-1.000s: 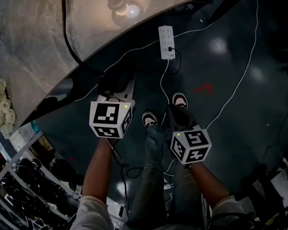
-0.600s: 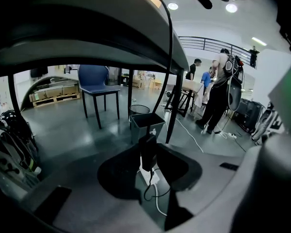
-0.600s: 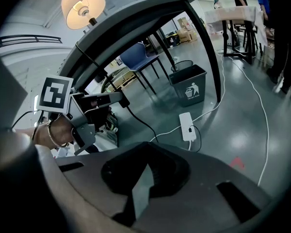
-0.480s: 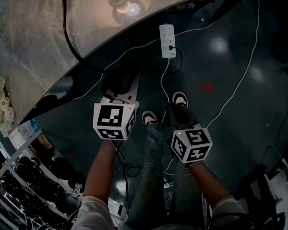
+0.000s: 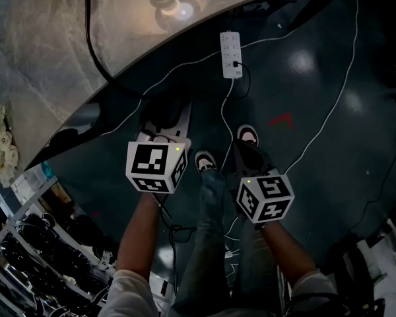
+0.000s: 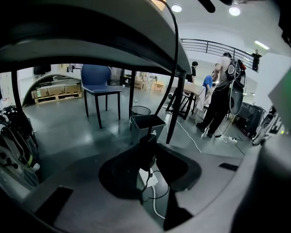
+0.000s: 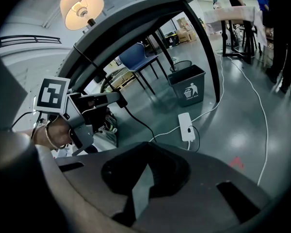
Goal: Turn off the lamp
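Note:
The lamp [image 5: 171, 6] stands lit on the pale table [image 5: 46, 65]; its glowing shade [image 7: 81, 6] also shows in the right gripper view. A black cord [image 5: 92, 51] runs from it over the table's edge and down under the table. My left gripper [image 5: 164, 114] holds the cord's black inline switch [image 7: 106, 97] there. Its jaws have just been closing, with the switch [image 6: 148, 152] between them. My right gripper [image 5: 245, 152] hangs beside it over the floor, its jaws [image 7: 141, 183] a narrow gap apart and empty.
A white power strip [image 5: 230, 56] with white cables lies on the dark floor. A grey bin [image 7: 188, 84] and a blue chair [image 6: 99, 81] stand beyond the table's legs. People [image 6: 220, 96] stand further off. The person's shoes [image 5: 204, 162] are below the grippers.
The head view has drifted slightly. Both grippers stay where they were, and the lamp is still lit.

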A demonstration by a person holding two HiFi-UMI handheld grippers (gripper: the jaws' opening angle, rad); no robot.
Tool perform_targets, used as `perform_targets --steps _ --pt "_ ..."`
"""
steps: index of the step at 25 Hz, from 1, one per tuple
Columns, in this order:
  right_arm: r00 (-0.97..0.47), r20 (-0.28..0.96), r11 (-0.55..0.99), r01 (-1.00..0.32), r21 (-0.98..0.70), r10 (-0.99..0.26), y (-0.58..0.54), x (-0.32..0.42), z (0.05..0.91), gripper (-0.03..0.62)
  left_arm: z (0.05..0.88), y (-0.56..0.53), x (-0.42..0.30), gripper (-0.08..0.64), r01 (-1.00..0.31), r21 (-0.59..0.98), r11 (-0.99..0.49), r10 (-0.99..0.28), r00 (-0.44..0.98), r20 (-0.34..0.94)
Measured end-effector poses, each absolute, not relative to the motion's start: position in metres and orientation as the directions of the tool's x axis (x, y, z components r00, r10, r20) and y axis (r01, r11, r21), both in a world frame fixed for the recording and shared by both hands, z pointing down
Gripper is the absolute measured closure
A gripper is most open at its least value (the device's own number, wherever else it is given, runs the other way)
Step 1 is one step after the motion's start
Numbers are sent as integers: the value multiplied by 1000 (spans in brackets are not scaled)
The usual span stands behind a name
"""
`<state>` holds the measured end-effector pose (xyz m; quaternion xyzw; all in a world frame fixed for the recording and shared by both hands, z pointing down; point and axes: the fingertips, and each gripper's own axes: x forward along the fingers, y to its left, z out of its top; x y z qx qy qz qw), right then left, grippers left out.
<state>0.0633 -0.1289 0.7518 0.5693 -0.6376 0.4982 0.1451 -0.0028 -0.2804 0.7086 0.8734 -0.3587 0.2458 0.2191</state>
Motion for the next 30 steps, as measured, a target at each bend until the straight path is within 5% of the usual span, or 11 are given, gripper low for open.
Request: perform_targets --steps 30 --pt "-323 751 -127 -872 -472 -576 -118 60 749 592 703 -276 -11 474 -774 195 -602 -562 584 585"
